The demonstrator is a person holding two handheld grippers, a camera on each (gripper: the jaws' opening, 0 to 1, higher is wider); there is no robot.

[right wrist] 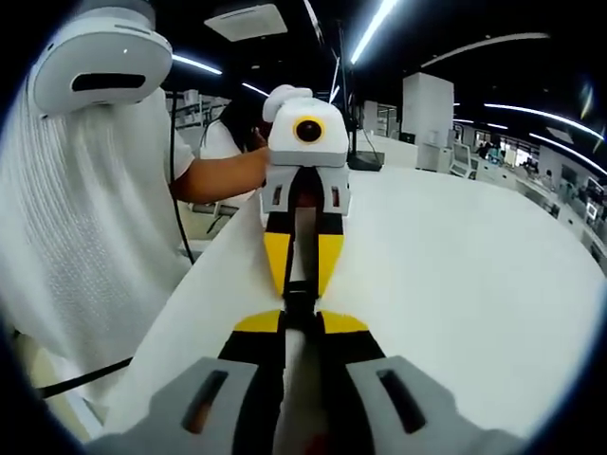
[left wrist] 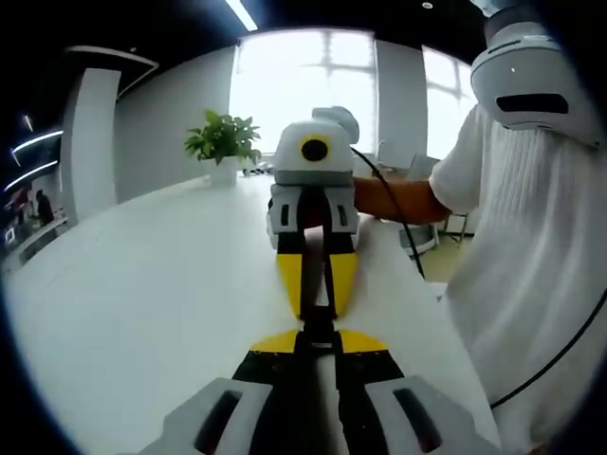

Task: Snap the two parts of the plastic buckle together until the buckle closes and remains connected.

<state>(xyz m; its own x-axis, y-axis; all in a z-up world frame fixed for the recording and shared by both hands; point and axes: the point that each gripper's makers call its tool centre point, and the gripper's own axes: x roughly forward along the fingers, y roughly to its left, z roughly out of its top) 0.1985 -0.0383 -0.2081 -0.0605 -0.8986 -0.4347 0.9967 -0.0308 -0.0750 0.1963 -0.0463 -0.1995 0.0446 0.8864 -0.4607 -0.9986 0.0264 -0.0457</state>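
While the left gripper view looked down its own yellow-tipped black jaws, the left gripper [left wrist: 318, 339] was clenched on the near end of the small black plastic buckle [left wrist: 320, 320], which hung just above the broad white tabletop [left wrist: 142, 303]; facing it head-on, the right gripper [left wrist: 318, 301] closed its yellow jaw tips on the buckle's far end, so the two grippers met tip to tip with the dark piece between them; whether the two halves had locked could not be told at this size; a person in a white ribbed shirt [left wrist: 531, 275] stood at the table's right edge, and a green potted plant in a white pot [left wrist: 224, 147] sat far back by the bright window.

Over in the right gripper view, the same meeting showed from the other side; the right gripper [right wrist: 302, 320] pinched the buckle [right wrist: 299, 301] from below, the left gripper [right wrist: 302, 282] gripped it from ahead, both tight on it above the tabletop [right wrist: 455, 284]; the person [right wrist: 85, 218] stood to the left.
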